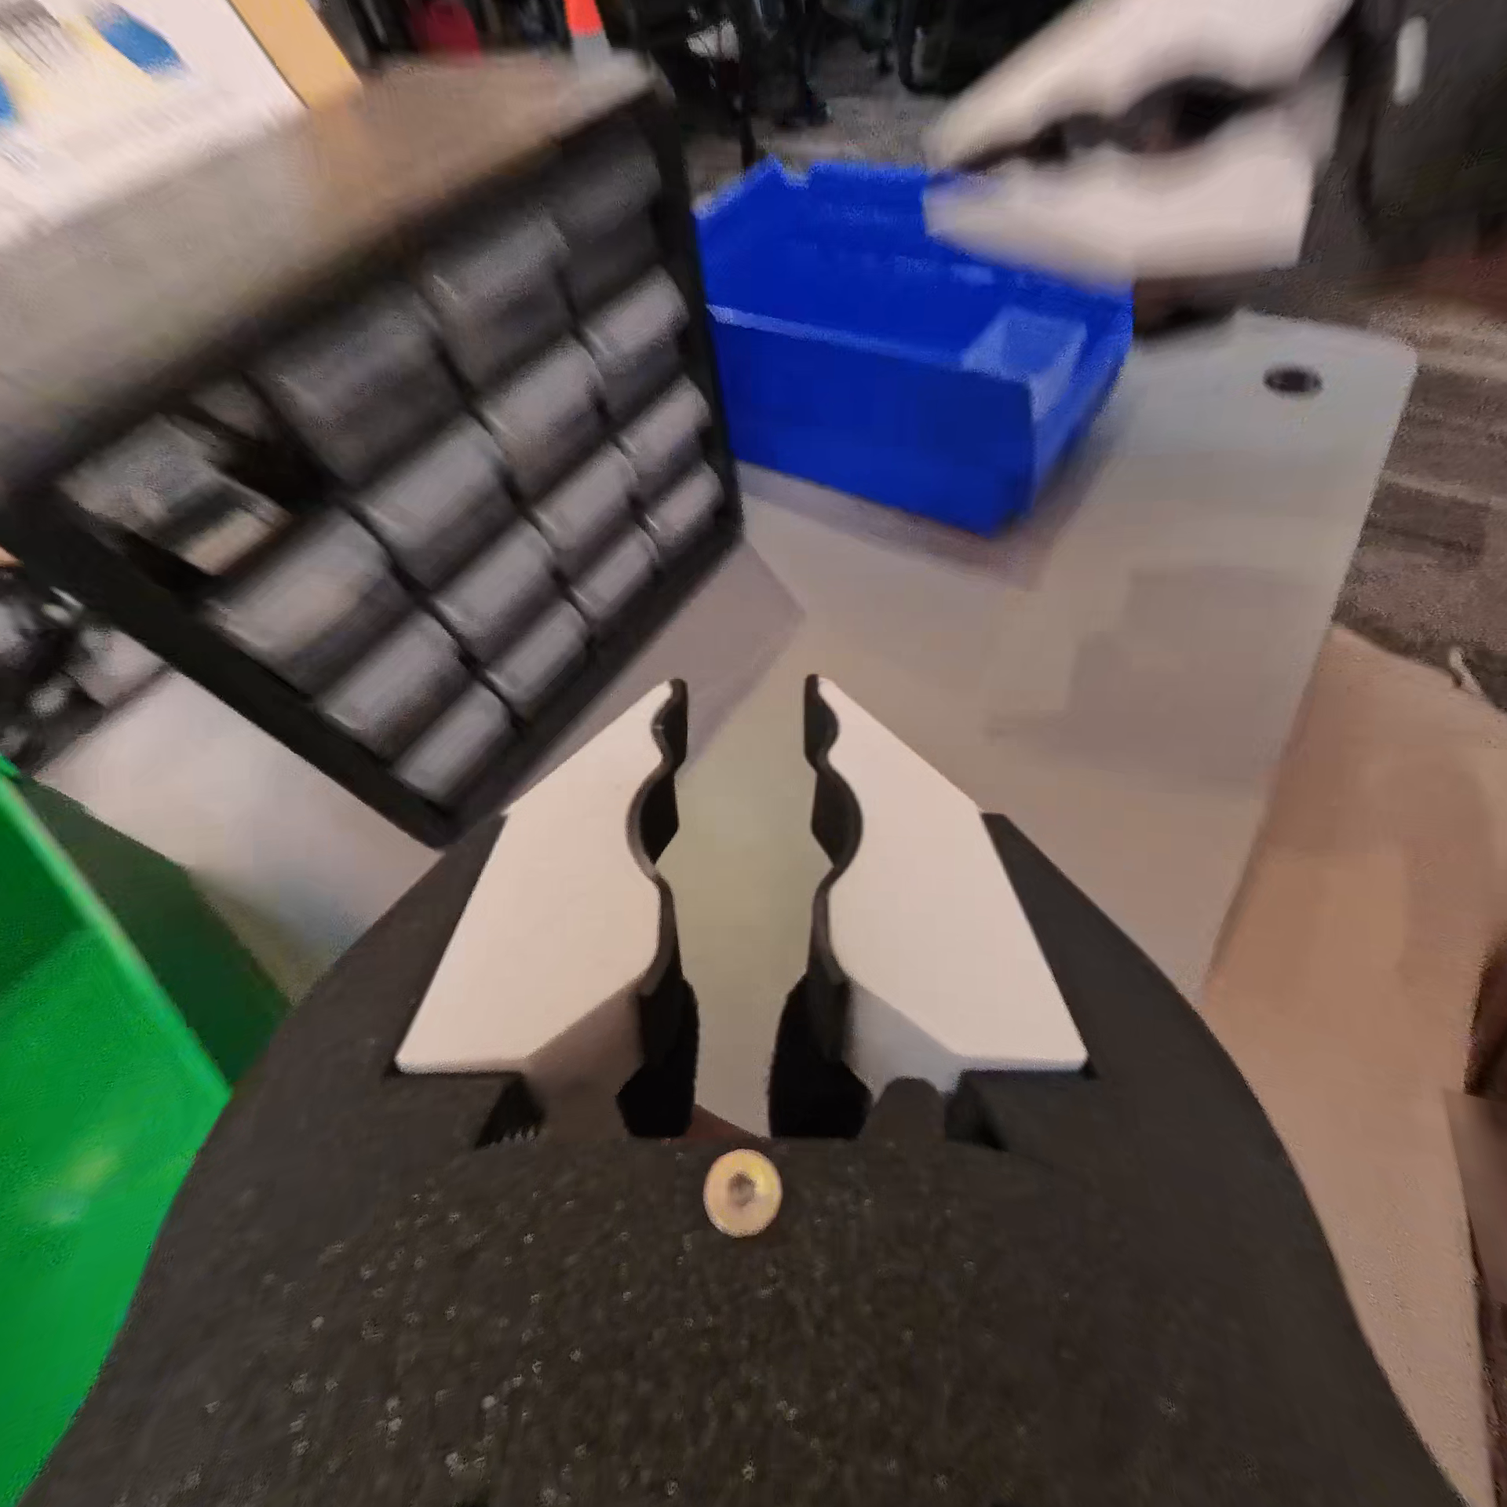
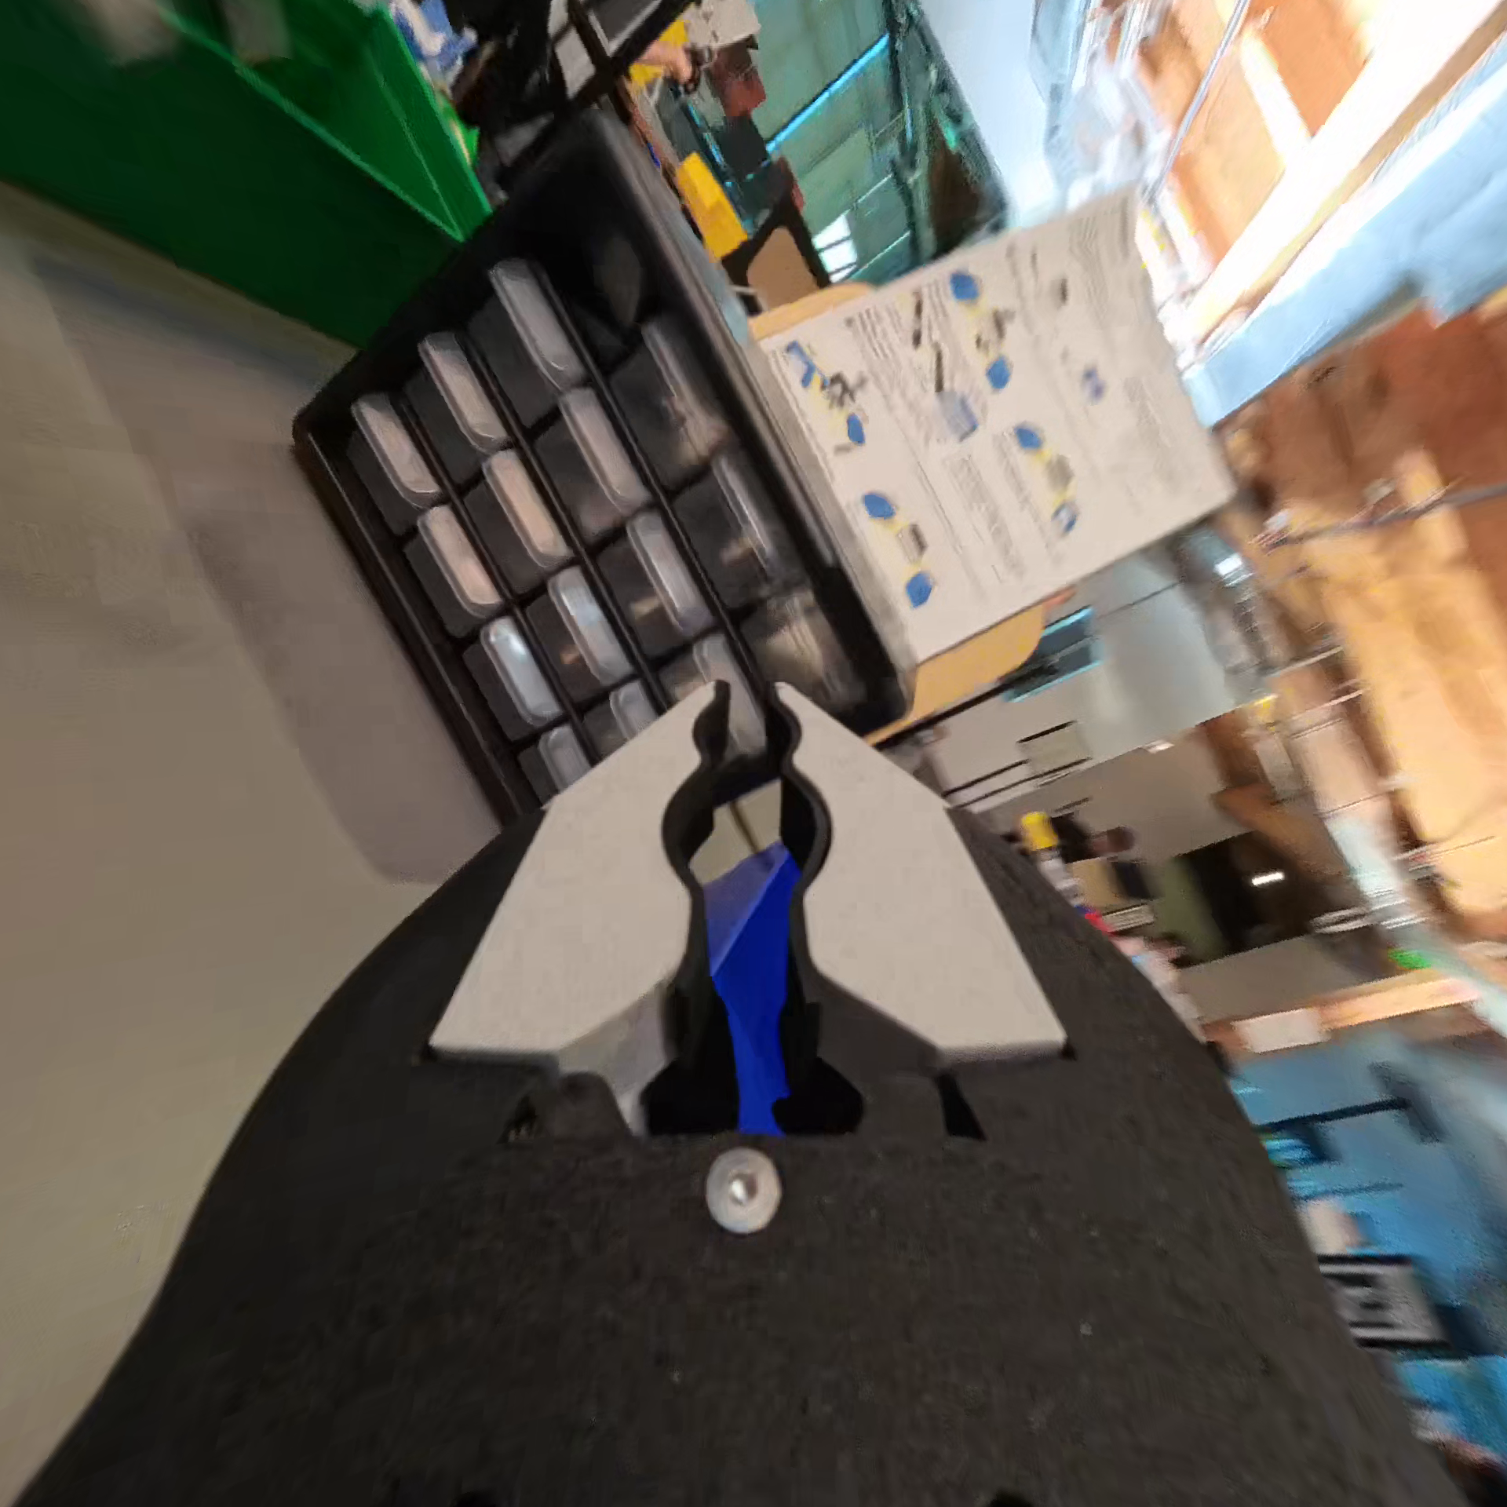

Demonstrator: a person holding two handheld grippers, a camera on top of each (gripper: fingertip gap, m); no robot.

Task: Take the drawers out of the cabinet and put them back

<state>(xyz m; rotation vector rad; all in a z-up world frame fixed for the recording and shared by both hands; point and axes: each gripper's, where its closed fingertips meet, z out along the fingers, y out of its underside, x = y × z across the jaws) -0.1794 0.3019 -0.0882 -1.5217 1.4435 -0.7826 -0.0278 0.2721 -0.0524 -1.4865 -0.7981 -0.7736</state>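
Grey fingertips of the left gripper [image 1: 744, 693] are seen nearest in the left wrist view, its jaws parted by a narrow gap with nothing between them, only bare table [image 1: 1019, 652] beneath. Ahead and to the left of those jaws the black cabinet [image 1: 391, 506] is found standing on the table, its front filled with small translucent drawers [image 1: 457, 506] in a grid; whether any slot is empty cannot be told through the blur. The cabinet's long face runs obliquely away from the jaws, so a swing to the left is judged necessary before any drawer front can be met squarely. A green bin [image 1: 90, 1060] is seen at the near left, a blue bin [image 1: 897, 391] beyond the cabinet on the right, and over it the right gripper [image 1: 1133, 155], blurred.

In the right wrist view the right gripper [image 2: 749, 701] is seen with jaws nearly closed at the tips and nothing pinched between them. The cabinet [image 2: 571, 489] lies straight ahead of it and close, the lowest drawers just past the tips. The right gripper is judged the nearer and better aligned of the 2.
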